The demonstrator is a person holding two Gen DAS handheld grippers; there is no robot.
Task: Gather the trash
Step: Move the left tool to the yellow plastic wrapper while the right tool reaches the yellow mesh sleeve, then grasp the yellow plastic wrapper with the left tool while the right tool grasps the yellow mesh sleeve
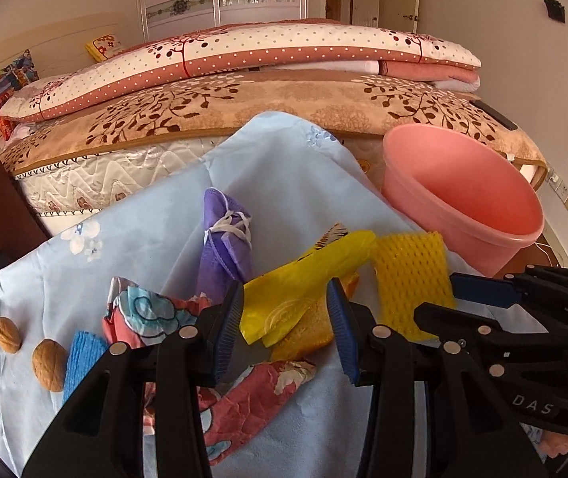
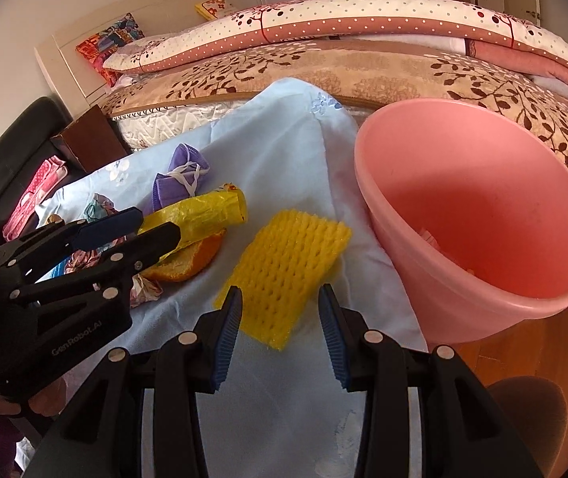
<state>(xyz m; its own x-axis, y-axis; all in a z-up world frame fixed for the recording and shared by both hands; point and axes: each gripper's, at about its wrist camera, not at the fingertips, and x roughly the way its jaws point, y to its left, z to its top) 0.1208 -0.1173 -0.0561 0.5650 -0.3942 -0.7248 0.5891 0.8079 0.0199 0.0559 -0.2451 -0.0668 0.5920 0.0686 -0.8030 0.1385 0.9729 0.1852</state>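
Note:
Trash lies on a light blue cloth (image 1: pixel 156 215). My left gripper (image 1: pixel 285 302) is open around the near end of a yellow plastic bag (image 1: pixel 303 279), which lies over an orange peel (image 1: pixel 307 332). My right gripper (image 2: pixel 280 298) is open, its jaws on either side of the near end of a yellow foam net (image 2: pixel 287 267). A purple face mask (image 1: pixel 226 239) lies behind the bag. A crumpled floral wrapper (image 1: pixel 152 310) and two walnuts (image 1: pixel 49 362) lie to the left. A pink basin (image 2: pixel 483 215) stands to the right.
A bed with folded patterned quilts (image 1: pixel 244 79) rises behind the cloth. A blue sponge piece (image 1: pixel 81 358) lies by the walnuts. A dark wooden bedside piece (image 1: pixel 1 207) stands at the left. Wooden floor (image 2: pixel 522 358) shows below the basin.

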